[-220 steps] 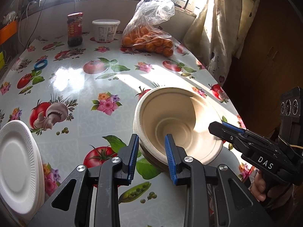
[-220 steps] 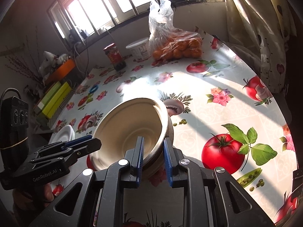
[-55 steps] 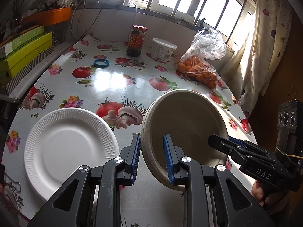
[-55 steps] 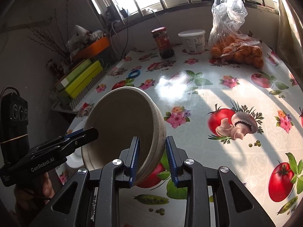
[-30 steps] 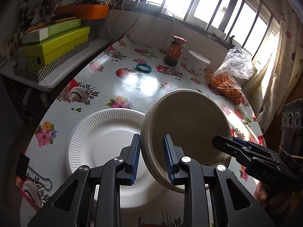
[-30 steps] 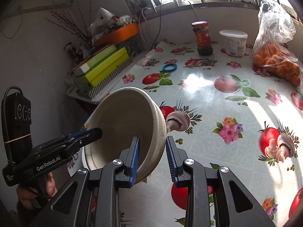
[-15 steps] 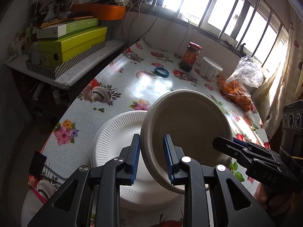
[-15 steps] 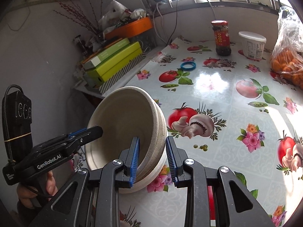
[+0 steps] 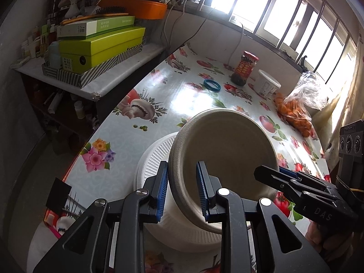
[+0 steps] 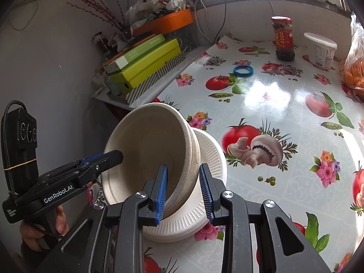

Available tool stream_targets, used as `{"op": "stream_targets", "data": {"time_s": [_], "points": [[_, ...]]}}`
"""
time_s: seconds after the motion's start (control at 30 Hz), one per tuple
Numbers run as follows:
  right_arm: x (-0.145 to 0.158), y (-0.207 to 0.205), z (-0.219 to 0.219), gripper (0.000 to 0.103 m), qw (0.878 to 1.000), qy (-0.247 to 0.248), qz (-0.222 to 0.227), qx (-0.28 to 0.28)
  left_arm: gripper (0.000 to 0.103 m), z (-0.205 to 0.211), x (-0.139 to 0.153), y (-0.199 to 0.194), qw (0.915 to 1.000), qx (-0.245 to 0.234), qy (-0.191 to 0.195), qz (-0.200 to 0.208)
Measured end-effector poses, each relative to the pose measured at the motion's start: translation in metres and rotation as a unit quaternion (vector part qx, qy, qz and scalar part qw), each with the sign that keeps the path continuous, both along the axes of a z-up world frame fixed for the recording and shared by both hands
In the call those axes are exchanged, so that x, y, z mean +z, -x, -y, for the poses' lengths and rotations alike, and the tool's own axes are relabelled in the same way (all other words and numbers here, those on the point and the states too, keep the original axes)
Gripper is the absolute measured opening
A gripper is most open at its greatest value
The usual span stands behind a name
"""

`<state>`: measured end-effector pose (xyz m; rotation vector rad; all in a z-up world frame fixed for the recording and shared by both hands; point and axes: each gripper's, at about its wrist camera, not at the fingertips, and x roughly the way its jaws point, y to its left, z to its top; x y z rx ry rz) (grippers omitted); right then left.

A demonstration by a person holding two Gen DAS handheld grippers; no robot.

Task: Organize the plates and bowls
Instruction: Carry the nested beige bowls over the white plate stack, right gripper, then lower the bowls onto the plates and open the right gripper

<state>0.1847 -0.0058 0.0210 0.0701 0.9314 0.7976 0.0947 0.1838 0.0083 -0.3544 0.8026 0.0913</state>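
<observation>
Both claws are gripping the bowls [image 9: 224, 152], a nested stack of beige ones, by opposite sides of the rim. The L claw [image 9: 182, 188] is pinching the near-left rim, one blue pad inside and one outside; the R claw [image 10: 183, 191] is doing the same on the other side, w/ its pads narrow around the stacked walls. The stack is tilting, mouth towards the person, and is hanging over the white plates [image 10: 211, 157] near the bench [image 10: 273, 104] edge. Whether the bowls' base is touching the plates is hard to tell, since the claws are hiding that spot. A hand [image 10: 41, 229] is showing under the L claw's handle in the R view.

Further back on the bench, well apart from the plates, a jar [image 10: 283, 38], a white tub [image 10: 320, 50], a blue ring [image 10: 243, 70] and a bag of oranges [image 9: 298, 107] are sitting by the window. Green boxes [image 9: 100, 43] are lying on a shelf beside the bench.
</observation>
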Motion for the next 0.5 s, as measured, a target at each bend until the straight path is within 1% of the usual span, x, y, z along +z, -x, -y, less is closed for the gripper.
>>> {"op": "stream_targets", "data": {"time_s": [0.23,0.5], "points": [[-0.0055,-0.0022,-0.0066,0.030,1.000,0.005,-0.006,0.003,0.025,-0.0063,-0.0067,-0.0020,0.9999,0.003,0.005,-0.010],[-0.0068,-0.0040,-0.0095,0.030,1.000,0.010,-0.005,-0.003,0.025,-0.0086,-0.0092,-0.0032,0.9999,0.002,0.012,-0.012]]}}
